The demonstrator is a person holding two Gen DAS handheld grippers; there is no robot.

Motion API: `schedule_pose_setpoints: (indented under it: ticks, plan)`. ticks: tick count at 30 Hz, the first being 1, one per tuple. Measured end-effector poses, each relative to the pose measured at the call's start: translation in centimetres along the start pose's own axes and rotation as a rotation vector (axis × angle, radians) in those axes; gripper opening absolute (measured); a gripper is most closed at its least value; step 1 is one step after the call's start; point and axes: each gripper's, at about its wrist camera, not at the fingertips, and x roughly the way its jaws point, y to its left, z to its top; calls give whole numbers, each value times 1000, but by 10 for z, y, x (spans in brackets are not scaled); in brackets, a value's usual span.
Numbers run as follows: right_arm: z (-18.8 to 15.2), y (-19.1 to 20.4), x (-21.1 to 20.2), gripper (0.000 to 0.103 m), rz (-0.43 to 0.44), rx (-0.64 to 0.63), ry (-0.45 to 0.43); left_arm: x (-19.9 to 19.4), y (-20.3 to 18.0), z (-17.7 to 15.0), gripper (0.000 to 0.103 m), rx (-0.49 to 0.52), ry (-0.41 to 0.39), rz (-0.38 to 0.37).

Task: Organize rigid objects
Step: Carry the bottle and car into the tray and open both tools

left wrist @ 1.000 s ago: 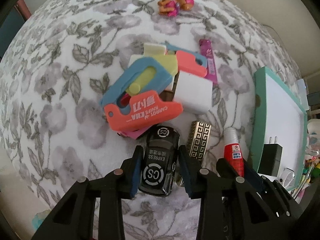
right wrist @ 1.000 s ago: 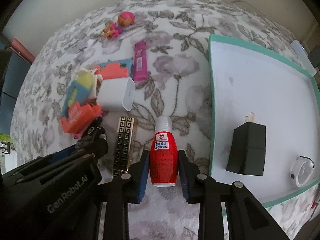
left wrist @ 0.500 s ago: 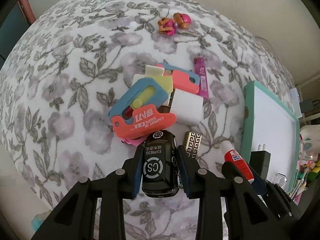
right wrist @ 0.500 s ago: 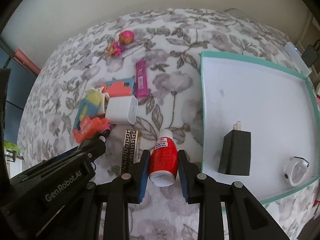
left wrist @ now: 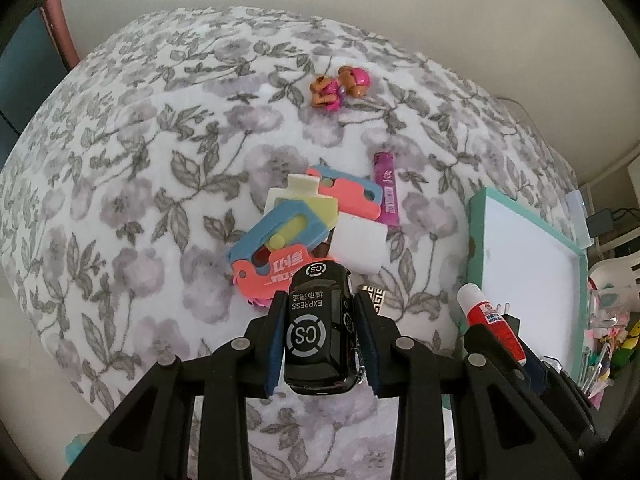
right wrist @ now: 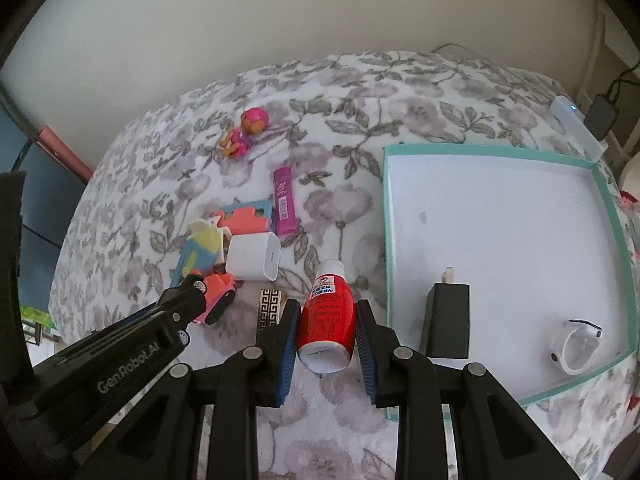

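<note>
You can read "CS" and "EXPRESS" on the black toy car (left wrist: pixel 319 336) and "GenRobot.AI" on the left gripper's arm (right wrist: pixel 132 364).

A floral blanket (right wrist: pixel 352 184) covers the bed; mid-frame lie a toy figure (right wrist: pixel 244 131), a magenta tube (right wrist: pixel 285 201), a white charger (right wrist: pixel 253 257), and at right a teal-rimmed tray (right wrist: pixel 387 216).

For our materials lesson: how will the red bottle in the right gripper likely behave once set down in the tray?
The red bottle looks rigid plastic, so it should not buckle. Its round body may roll if laid flat in the tray. Stood upright, its narrow shape could tip easily.
</note>
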Motion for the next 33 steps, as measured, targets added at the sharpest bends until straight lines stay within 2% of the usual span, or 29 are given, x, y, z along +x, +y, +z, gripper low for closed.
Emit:
schedule_pose_setpoints:
  ticks: [8, 13, 21, 28, 33]
  plan:
    - [6, -30, -8, 29, -50, 79, -37, 5, -39, 9, 35, 80, -5, 4]
    - [10, -74, -14, 29, -108, 197, -49, -3, -83, 14, 35, 170, -24, -15]
    - [9, -140, -20, 29, -223, 354, -55, 8, -146, 14, 35, 302, -32, -42]
    - [7, -174, -24, 29, -299, 427, -67, 26, -182, 11, 35, 344, -18, -66]
    - [4, -187, -23, 29, -316, 456, -65, 39, -193, 8, 35, 361, -18, -77]
